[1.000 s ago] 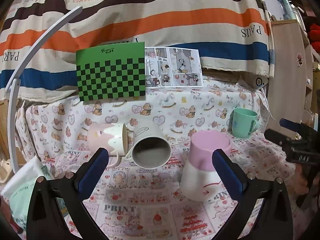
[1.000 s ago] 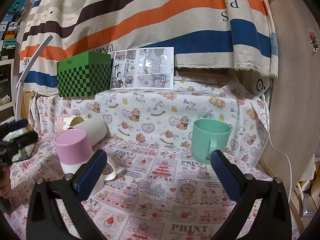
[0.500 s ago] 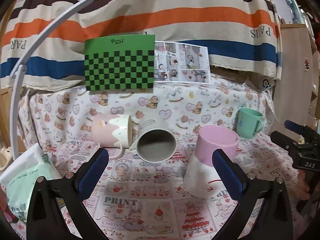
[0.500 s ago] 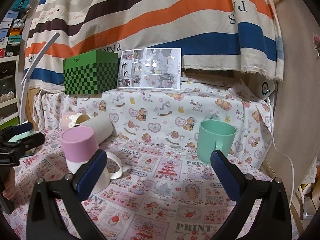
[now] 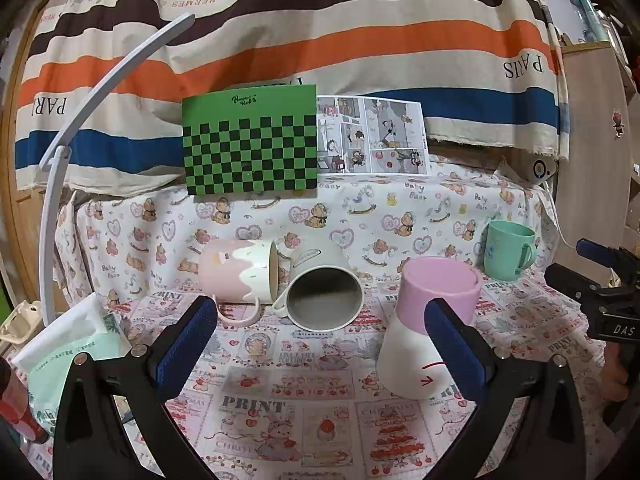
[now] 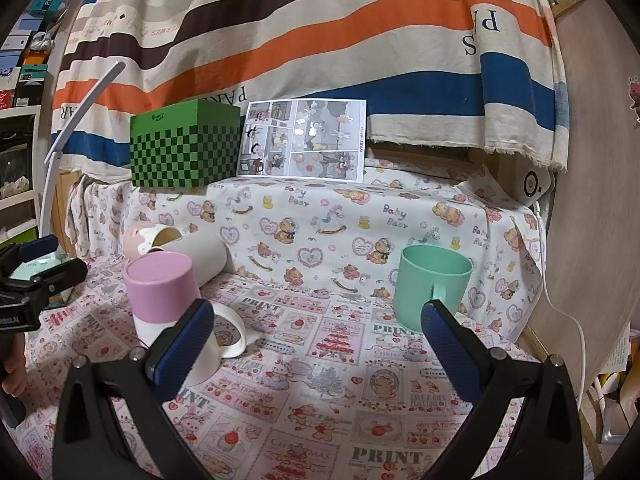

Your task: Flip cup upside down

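A pink-and-white mug (image 5: 430, 320) stands upside down on the printed cloth, also in the right wrist view (image 6: 164, 296). A grey-white mug (image 5: 324, 294) lies on its side, mouth toward me. A pink-cream mug (image 5: 236, 272) lies on its side left of it. A green mug (image 6: 432, 286) stands upright at the right, also in the left wrist view (image 5: 508, 250). My left gripper (image 5: 320, 344) is open and empty, short of the lying mugs. My right gripper (image 6: 316, 344) is open and empty, short of the green mug.
A green checkered box (image 5: 250, 142) and a comic sheet (image 5: 372, 136) stand on the raised ledge behind. A white lamp arm (image 5: 72, 168) curves at the left. A pale green packet (image 5: 68, 364) lies at the left front. A wooden panel (image 6: 592, 200) borders the right.
Both grippers have drawn back and risen slightly, so the mugs sit a little farther off and lower in view. Nothing on the cloth has moved; both grippers stay open.
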A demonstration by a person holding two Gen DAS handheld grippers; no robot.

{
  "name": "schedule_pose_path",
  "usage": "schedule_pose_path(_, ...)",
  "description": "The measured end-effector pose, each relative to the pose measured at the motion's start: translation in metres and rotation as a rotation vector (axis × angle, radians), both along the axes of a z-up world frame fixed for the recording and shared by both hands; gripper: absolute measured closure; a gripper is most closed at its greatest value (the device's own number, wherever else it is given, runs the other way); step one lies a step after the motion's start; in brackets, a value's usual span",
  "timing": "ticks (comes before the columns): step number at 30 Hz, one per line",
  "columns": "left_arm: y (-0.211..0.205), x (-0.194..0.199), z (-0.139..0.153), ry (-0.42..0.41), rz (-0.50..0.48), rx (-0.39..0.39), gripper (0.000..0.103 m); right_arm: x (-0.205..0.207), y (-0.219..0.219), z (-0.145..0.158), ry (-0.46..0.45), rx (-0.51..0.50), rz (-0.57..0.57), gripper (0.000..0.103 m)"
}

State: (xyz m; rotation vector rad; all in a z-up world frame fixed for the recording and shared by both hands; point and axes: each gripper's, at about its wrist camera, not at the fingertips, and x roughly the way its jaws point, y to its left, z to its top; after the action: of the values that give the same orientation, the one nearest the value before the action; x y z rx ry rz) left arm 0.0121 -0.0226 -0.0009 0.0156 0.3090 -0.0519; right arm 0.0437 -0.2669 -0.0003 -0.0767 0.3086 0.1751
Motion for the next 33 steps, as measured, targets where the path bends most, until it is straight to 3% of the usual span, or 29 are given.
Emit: schedule_pose_path(33,0.006,0.0008,-0.0012,0.0,0.027,-0.008,0.0,0.0004,0.0014,-0.0005,0.007,-0.004,0.01,0.0)
